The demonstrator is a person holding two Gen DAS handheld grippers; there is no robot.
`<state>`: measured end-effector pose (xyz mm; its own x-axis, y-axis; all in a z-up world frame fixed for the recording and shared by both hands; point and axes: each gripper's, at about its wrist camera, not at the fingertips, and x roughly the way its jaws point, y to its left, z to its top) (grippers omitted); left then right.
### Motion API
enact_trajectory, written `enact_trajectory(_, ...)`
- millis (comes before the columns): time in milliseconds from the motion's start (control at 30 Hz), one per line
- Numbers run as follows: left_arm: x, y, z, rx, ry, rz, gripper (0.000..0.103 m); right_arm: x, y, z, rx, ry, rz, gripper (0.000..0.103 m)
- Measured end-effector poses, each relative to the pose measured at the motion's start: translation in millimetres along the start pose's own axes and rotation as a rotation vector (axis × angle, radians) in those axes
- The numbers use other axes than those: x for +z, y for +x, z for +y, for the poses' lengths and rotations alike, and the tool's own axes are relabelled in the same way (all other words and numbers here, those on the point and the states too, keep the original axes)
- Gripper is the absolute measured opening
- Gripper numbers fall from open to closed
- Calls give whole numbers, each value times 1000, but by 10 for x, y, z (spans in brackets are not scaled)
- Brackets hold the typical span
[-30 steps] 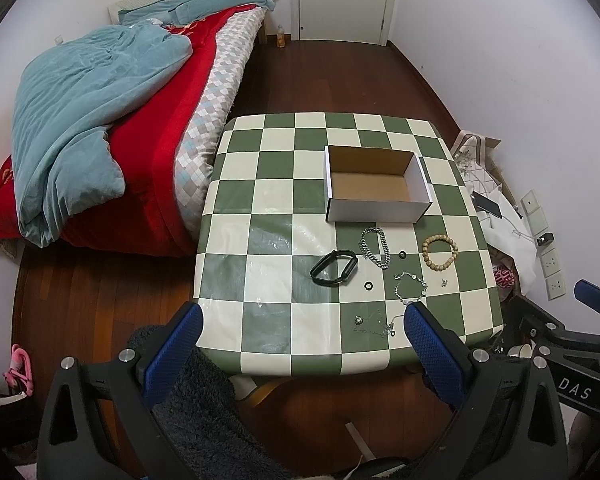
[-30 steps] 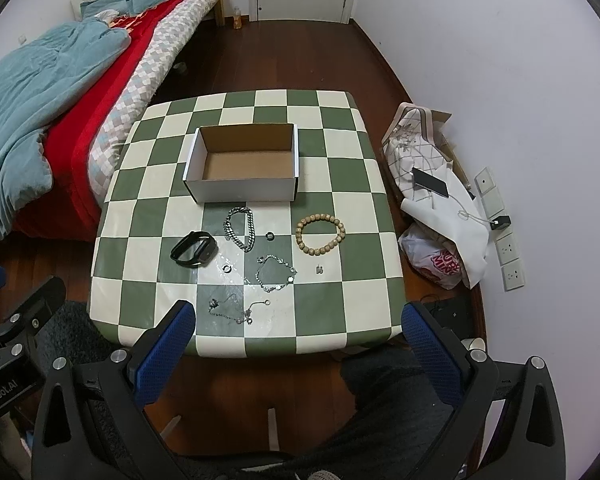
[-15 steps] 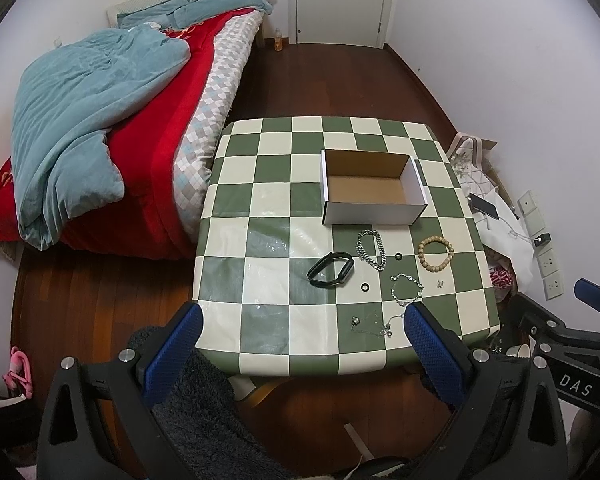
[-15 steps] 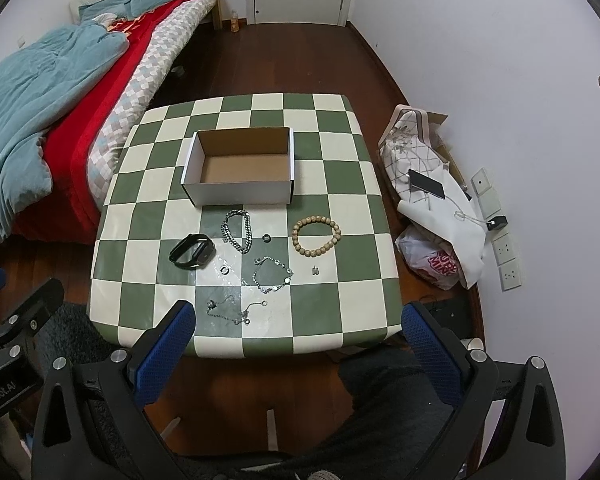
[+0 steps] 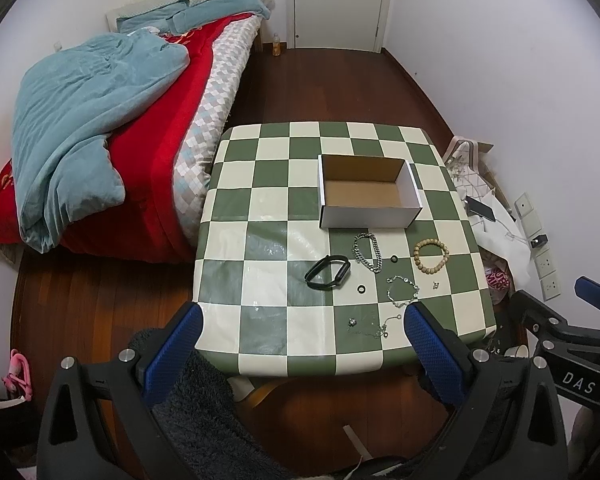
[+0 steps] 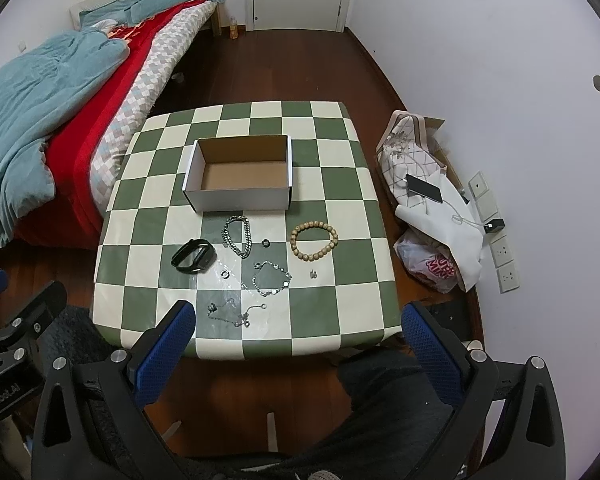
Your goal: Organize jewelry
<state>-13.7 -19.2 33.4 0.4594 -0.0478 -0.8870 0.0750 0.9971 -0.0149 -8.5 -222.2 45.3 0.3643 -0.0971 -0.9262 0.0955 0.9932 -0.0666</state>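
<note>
An empty white cardboard box [image 5: 367,192] [image 6: 240,174] stands on the green-and-cream checked table [image 5: 260,240] [image 6: 340,220]. In front of it lie a black wristband [image 5: 327,272] [image 6: 193,255], a thick silver chain [image 5: 367,252] [image 6: 238,236], a wooden bead bracelet [image 5: 431,255] [image 6: 314,240], a fine silver bracelet [image 5: 402,291] [image 6: 271,278], a thin tangled chain [image 5: 374,326] [image 6: 232,312] and two small dark rings [image 5: 394,259] [image 6: 225,274]. My left gripper [image 5: 300,356] and right gripper [image 6: 298,356] hover high over the near table edge, both open and holding nothing.
A bed with a red cover and a teal blanket [image 5: 80,128] stands left of the table. Bags and a phone [image 6: 424,190] lie on the wooden floor by the right wall. A closed white door [image 5: 340,0] is at the far end. Dark clothing [image 6: 380,400] shows below.
Both grippers have drawn back and up, so the table and jewelry look smaller and farther away. Nothing on the table has moved.
</note>
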Motion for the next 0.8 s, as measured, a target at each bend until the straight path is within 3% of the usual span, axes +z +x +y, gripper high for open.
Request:
enact_trajectory(267,9,-5,13,-2,-1,-5,103,-45,-4,-5,-6,8,-18,103)
enact_trajectory(400,34,51,31,33,-2,-22,103,-28,107,-75,-28,20,-17,103)
enact_trajectory(533,83,285,12,132,29,-50,103,-44,387,-257,-50,67,-2,103)
enact_trajectory(733,45,844,-26,293,123,-54,103,-86,1236,-399,-10,109,93,103)
enact_trajectory(800,34,1052,-45,326,146,-28,103,-124,1543,-391,-5,107,123,94)
